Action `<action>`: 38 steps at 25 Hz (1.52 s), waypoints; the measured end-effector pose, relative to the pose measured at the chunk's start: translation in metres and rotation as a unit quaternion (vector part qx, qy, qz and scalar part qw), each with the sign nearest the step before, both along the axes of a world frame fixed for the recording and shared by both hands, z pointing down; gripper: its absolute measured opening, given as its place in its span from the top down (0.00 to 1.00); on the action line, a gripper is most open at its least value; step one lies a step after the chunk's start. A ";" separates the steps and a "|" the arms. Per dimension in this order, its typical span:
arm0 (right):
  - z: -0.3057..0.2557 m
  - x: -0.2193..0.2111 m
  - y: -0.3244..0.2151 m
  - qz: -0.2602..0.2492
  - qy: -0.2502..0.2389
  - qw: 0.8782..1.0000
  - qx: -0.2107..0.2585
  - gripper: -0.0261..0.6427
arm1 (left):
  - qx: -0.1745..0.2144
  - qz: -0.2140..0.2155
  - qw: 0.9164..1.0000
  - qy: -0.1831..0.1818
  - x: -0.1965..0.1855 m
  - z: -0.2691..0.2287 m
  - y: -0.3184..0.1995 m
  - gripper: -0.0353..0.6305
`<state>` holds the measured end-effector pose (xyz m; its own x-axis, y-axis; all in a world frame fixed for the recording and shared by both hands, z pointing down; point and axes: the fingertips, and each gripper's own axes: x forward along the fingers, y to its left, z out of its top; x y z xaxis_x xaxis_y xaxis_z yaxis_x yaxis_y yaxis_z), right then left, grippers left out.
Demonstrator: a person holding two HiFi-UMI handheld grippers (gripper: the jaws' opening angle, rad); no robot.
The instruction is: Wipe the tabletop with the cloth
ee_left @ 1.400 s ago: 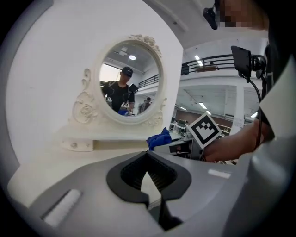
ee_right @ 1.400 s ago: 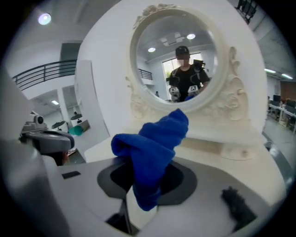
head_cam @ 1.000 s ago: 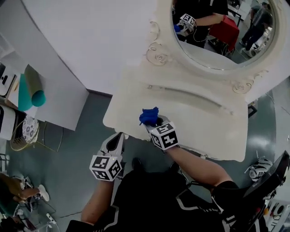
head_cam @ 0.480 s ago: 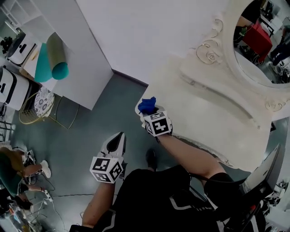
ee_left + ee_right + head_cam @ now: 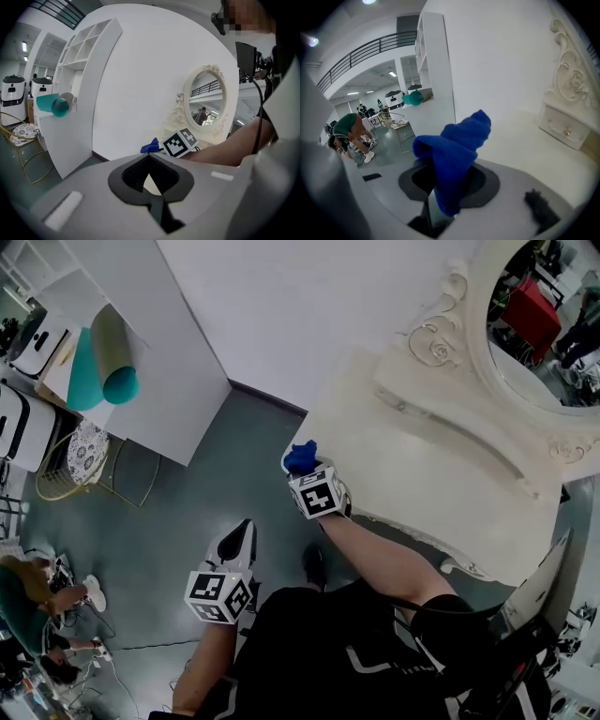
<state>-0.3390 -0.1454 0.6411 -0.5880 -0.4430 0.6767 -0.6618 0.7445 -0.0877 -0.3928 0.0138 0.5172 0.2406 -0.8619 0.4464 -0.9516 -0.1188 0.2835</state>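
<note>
The right claw [image 5: 307,470] pinches a bunched blue cloth [image 5: 300,457] at the nine o'clock corner of the cream bench [image 5: 422,465]. At seven o'clock from it, the left claw [image 5: 246,527] hangs over the grey-green floor [image 5: 234,437], jaws closed on nothing. An ornate oval mirror [image 5: 539,324] rises at two o'clock. A teal roll [image 5: 105,381] lies on a white cabinet [image 5: 159,362] at ten, with a wire stool [image 5: 80,460] below it. A person [image 5: 28,592] crouches at eight.
</note>
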 end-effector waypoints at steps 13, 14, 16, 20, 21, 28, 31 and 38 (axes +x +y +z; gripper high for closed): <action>0.001 0.102 0.028 0.048 0.006 0.999 -0.009 0.78 | 0.020 0.093 0.995 -0.006 0.091 -0.011 -0.030 0.93; 0.001 0.110 0.030 0.051 0.007 0.999 -0.008 0.78 | 0.022 0.101 0.995 -0.006 0.098 -0.012 -0.032 0.93; 0.001 0.124 0.032 0.058 0.008 0.998 -0.007 0.78 | 0.025 0.111 0.993 -0.004 0.111 -0.014 -0.034 0.93; 0.000 0.153 0.038 0.074 0.009 0.997 -0.010 0.78 | 0.024 0.134 0.991 -0.003 0.137 -0.016 -0.036 0.93; 0.000 0.160 0.039 0.079 0.009 0.997 -0.011 0.78 | 0.025 0.141 0.990 -0.003 0.143 -0.018 -0.036 0.93; 0.001 0.212 0.053 0.102 0.017 0.994 -0.016 0.78 | 0.034 0.177 0.984 0.002 0.189 -0.026 -0.044 0.93; 0.002 0.237 0.059 0.112 0.023 0.993 -0.019 0.78 | 0.036 0.189 0.981 0.003 0.208 -0.028 -0.047 0.93; 0.001 0.299 0.068 0.151 0.028 0.988 -0.023 0.78 | 0.044 0.233 0.971 0.013 0.266 -0.036 -0.057 0.93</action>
